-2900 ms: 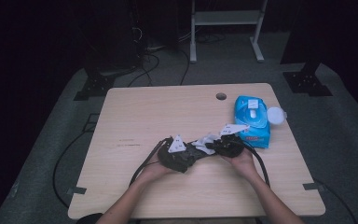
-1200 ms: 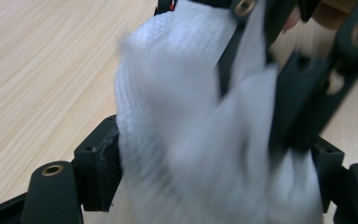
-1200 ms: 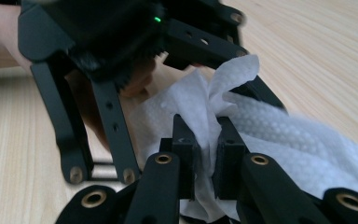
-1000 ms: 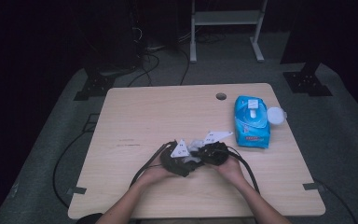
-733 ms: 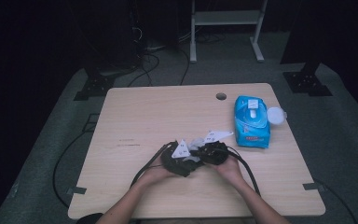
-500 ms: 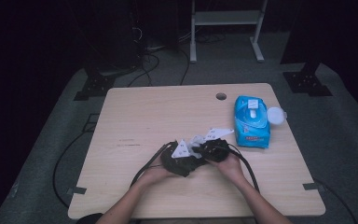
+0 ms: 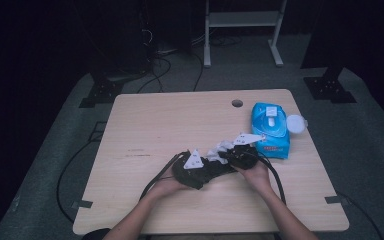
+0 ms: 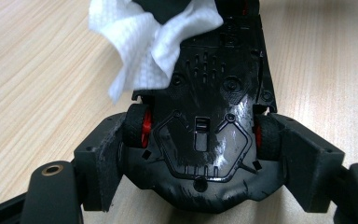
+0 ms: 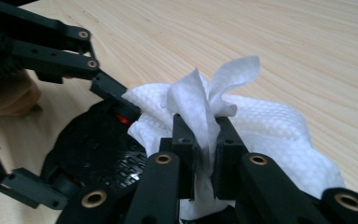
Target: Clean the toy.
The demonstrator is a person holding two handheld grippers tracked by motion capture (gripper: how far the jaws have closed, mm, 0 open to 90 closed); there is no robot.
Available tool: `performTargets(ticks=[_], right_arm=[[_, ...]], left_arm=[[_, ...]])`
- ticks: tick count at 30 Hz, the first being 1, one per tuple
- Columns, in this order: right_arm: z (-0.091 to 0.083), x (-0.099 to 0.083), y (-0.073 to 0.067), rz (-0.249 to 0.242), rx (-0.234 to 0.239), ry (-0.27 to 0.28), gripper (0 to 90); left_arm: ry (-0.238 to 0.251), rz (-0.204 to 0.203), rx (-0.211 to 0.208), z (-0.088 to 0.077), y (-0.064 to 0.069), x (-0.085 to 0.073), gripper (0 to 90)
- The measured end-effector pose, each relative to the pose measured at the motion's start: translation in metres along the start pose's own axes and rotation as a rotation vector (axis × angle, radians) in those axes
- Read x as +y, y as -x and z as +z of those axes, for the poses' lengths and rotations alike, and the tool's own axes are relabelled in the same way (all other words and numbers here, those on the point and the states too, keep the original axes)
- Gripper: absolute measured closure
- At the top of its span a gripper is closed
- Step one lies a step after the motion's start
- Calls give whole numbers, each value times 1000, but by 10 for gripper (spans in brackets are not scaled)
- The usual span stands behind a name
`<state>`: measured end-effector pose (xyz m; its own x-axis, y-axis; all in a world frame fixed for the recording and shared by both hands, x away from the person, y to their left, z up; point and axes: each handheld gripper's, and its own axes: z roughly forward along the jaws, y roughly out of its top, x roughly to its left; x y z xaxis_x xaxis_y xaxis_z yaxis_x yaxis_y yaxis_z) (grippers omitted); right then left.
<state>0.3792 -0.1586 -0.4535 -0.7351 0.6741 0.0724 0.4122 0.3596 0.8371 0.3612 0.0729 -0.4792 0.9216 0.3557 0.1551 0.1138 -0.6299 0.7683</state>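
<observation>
A black toy car (image 8: 200,140) with red-hubbed wheels lies underside up, just above the table. My left gripper (image 8: 200,161) is shut on it, the pads pressing on the wheels at both sides. My right gripper (image 9: 204,140) is shut on a crumpled white wipe (image 9: 261,126), which rests on the car's underside (image 9: 98,144). In the left gripper view the wipe (image 8: 144,42) covers the car's far end. In the high view the left gripper (image 7: 200,170) and right gripper (image 7: 232,156) meet near the table's front middle, with the wipe (image 7: 220,148) between them.
A blue pack of wet wipes (image 7: 270,127) lies at the right of the wooden table (image 7: 180,120), its round white lid (image 7: 295,123) flipped open beside it. A cable hole (image 7: 237,103) is near the far edge. Black cables (image 7: 155,177) trail off the front.
The right gripper with the wipe came left from beside the blue pack to the car, then shifted slightly along it. The left gripper and car stayed still.
</observation>
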Motion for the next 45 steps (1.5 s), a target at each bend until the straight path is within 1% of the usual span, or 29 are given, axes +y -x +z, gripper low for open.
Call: performTargets(ticks=[2,4,5,7,8,9,10,12,14,15,16,17,19,21,22,24,25,28,29,32,34,35,36,37,38,39,41,42,45], right_arm=[[-3,-1,5,-6,-28,0,813],[-6,-2,9,27,-36,12,813],[-6,-3,8,30,-33,12,813],[-1,-1,0,19,-13,14,813],[3,0,-4,19,15,17,813],[5,1,-7,5,25,15,812],[8,2,-12,-20,25,10,812],[8,4,-13,-37,14,-2,812],[3,3,-7,-38,-12,-3,812],[3,3,-7,-38,-12,-3,812],[-6,-3,3,-24,-49,5,813],[-9,-5,6,-9,-54,17,812],[-17,-9,11,-8,-81,4,813],[-21,-13,11,9,-62,-1,813],[-22,-14,9,3,-57,-5,813],[-20,-13,3,-5,-13,-9,813],[-18,-13,-2,-19,8,-13,812],[-17,-13,-11,-85,3,-37,812],[-18,-13,-11,-91,3,-44,812],[-27,-19,-5,-75,3,-52,812],[-31,-23,-3,-59,0,-49,812],[-32,-24,-3,-47,9,-46,811],[-31,-24,-5,-36,27,-39,811],[-31,-24,-5,-36,27,-39,811],[-30,-24,-8,-33,46,-42,811],[-27,-22,-15,-59,56,-53,811],[-26,-19,-18,-95,41,-60,811],[-27,-19,-16,-94,36,-56,812],[-32,-21,-1,-50,-1,-55,811]], left_arm=[[-2,-1,2,-1,-1,0,238],[-3,4,4,0,0,0,238],[-3,10,8,0,0,0,238],[0,7,10,1,1,0,238],[0,7,10,1,1,0,239],[-2,7,11,1,1,0,238],[-2,7,13,0,1,0,239],[-7,11,16,-1,0,-1,238],[-9,6,13,-2,-1,-1,238],[-9,6,13,-2,-1,-1,238],[-6,2,10,-2,-2,-2,238],[-7,7,9,-2,-2,-2,238],[-5,6,12,-2,-1,-2,238],[-8,9,14,-2,-1,-2,239],[-9,9,16,-2,-1,-2,238],[-14,8,25,-2,-2,-2,238],[-15,2,26,-3,-3,-2,238],[-17,3,33,-5,-4,-4,238],[-16,0,33,-5,-4,-4,238],[-15,-2,33,-5,-5,-5,238],[-18,8,36,-4,-5,-4,239],[-21,15,36,-4,-5,-4,239],[-17,10,37,-4,-4,-4,238],[-17,10,37,-4,-4,-4,238],[-19,6,38,-4,-4,-4,238],[-21,5,39,-4,-4,-4,239],[-22,1,39,-5,-4,-4,239],[-22,0,40,-5,-5,-4,238],[-20,-6,41,-6,-7,-6,239]])
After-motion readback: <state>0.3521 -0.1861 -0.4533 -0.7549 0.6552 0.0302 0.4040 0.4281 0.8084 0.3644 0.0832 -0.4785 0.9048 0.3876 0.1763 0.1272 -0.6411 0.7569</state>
